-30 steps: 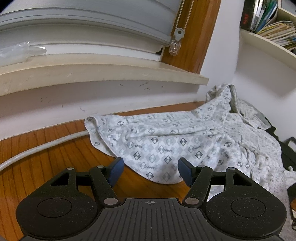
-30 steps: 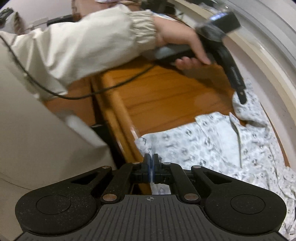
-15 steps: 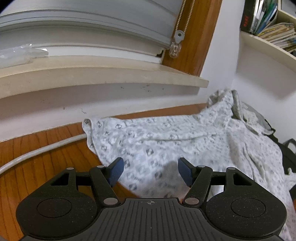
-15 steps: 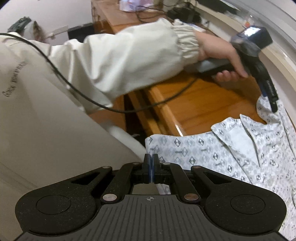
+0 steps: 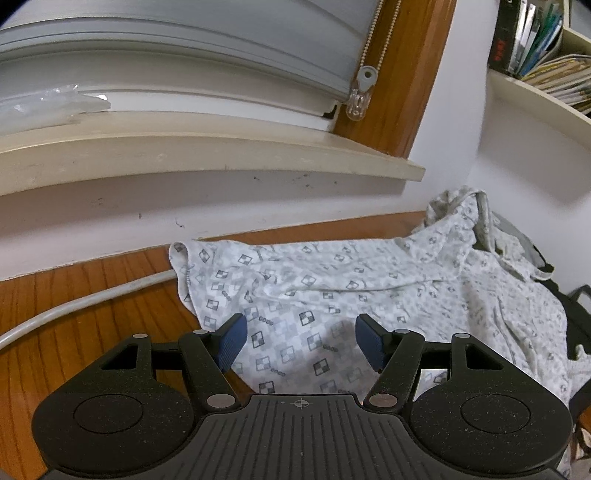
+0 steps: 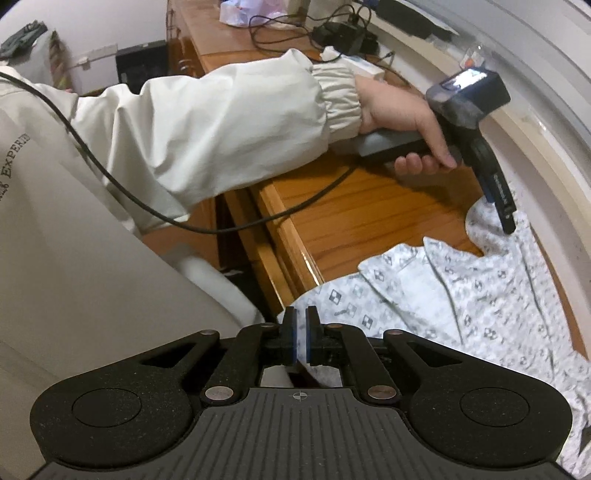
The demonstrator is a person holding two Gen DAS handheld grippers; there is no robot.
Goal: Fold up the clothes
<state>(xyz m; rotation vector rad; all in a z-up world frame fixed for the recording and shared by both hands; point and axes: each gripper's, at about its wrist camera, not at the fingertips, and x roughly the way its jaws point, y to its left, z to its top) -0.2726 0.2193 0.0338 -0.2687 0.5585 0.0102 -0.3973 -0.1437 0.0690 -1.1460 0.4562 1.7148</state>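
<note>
A white shirt with grey check print [image 5: 332, 295] lies spread on the wooden table [image 5: 74, 332], bunched at the far right against the wall. My left gripper [image 5: 301, 328] stands open just over the shirt's near edge, with cloth showing between its blue pads [image 5: 232, 343] but not pinched. In the right wrist view the same gripper [image 6: 504, 218] is held by a hand [image 6: 402, 110], its tips down at the shirt's far corner. My right gripper [image 6: 301, 332] is shut on the shirt's hem [image 6: 332, 299] where it hangs over the table's front edge. The collar [image 6: 402, 273] lies open.
A white cable [image 5: 92, 302] runs along the table beside the wall. A window sill [image 5: 184, 147] overhangs the back. Books fill a shelf [image 5: 546, 55] at upper right, and a dark bag [image 5: 576, 306] sits behind the shirt. Chargers and wires [image 6: 332, 33] clutter the far table end.
The shirt has been pulled flatter and nearer under my left gripper, its wrinkles smoothed. The right gripper's view swung up, and a thin gap now shows between its pads.
</note>
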